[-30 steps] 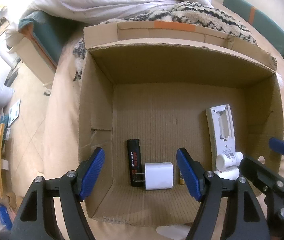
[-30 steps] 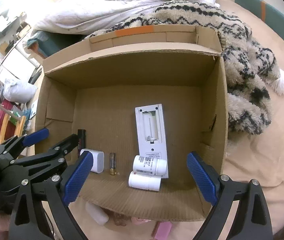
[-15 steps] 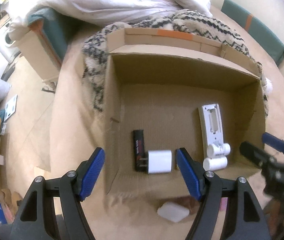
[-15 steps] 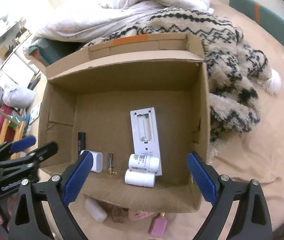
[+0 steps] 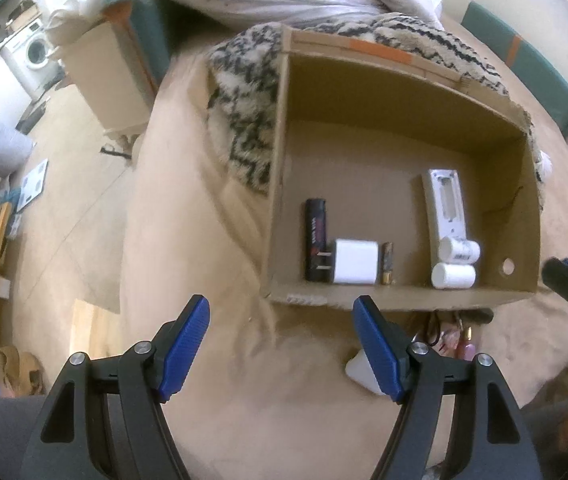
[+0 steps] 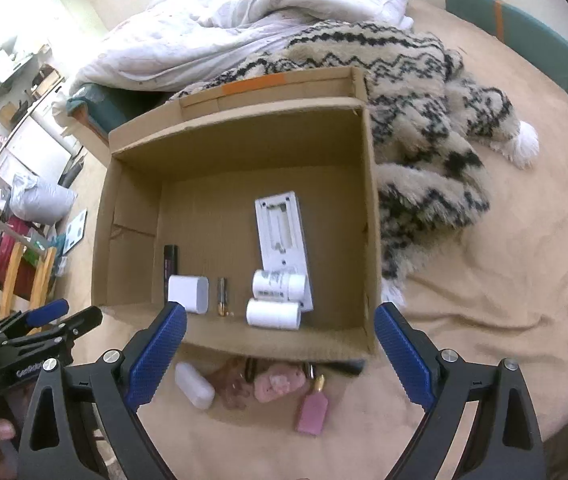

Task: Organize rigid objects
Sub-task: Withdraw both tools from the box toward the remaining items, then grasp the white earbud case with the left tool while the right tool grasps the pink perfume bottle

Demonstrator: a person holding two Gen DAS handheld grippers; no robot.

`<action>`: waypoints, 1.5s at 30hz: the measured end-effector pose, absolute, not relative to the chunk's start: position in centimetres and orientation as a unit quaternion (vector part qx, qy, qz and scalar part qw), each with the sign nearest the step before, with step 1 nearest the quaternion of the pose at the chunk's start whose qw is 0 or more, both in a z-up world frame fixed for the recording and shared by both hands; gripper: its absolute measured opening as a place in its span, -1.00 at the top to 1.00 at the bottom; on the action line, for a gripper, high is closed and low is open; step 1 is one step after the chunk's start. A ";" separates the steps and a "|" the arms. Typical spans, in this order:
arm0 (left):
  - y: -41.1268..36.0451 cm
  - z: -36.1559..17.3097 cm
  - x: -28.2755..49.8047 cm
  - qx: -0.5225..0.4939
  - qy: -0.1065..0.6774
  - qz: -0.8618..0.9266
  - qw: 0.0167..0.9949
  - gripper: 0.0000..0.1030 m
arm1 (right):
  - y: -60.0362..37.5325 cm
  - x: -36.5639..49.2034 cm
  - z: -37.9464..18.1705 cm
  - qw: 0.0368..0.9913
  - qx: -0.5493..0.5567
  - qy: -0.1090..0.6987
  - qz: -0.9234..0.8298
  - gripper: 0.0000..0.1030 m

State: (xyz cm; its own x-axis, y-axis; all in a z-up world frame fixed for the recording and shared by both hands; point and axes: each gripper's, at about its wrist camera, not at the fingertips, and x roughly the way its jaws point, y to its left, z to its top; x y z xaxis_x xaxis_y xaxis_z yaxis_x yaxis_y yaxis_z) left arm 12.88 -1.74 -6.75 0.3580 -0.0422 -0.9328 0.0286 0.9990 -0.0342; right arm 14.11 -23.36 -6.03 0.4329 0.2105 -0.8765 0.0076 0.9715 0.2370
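An open cardboard box [image 5: 277, 160] [image 6: 211, 208] sits on the bed. Along its near wall lie a black lighter [image 5: 316, 240] [image 6: 170, 260], a white charger [image 5: 355, 261] [image 6: 188, 293], a battery [image 5: 388, 262] [image 6: 222, 296], two white bottles [image 5: 454, 276] [image 6: 272, 314] and a white remote [image 5: 444, 204] [image 6: 281, 232] lying back up. In front of the box lie a small white bottle [image 5: 358, 368] [image 6: 194, 386] and a pink perfume bottle [image 6: 312, 410]. My left gripper [image 5: 281, 320] hovers open over the sheet, left of the box's front. My right gripper [image 6: 279, 320] stands open over the front wall. Both are empty.
A patterned fuzzy blanket [image 6: 424, 128] lies behind and to the right of the box, with a white duvet [image 6: 251, 12] beyond it. A pink soft item [image 6: 279, 386] and keys lie by the box front. The bed's left edge drops to the floor [image 5: 63, 208].
Both grippers have drawn back from the box and risen slightly. The box looks smaller and farther, and the loose items in front of it have come into view. Jaw openings are unchanged.
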 end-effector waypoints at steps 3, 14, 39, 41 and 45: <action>-1.4 -7.3 12.5 -0.012 0.569 -0.013 0.822 -0.39 | -23.8 13.1 -6.4 0.834 0.118 0.535 0.058 -0.95; -1.9 -9.1 11.9 -0.008 0.584 -0.015 0.811 -0.39 | -24.3 10.9 -9.3 0.803 0.174 0.567 0.055 -0.95; -12.5 -17.2 10.6 0.192 0.653 -0.195 0.707 -0.01 | -20.5 11.8 -19.4 0.721 0.051 0.690 0.039 -0.03; -11.8 -17.3 10.8 0.183 0.658 -0.174 0.709 -0.01 | -20.0 11.8 -19.4 0.725 0.033 0.687 0.034 0.07; -9.6 -17.0 11.4 0.159 0.664 -0.123 0.720 -0.01 | -20.2 11.6 -19.2 0.730 0.030 0.682 0.028 0.46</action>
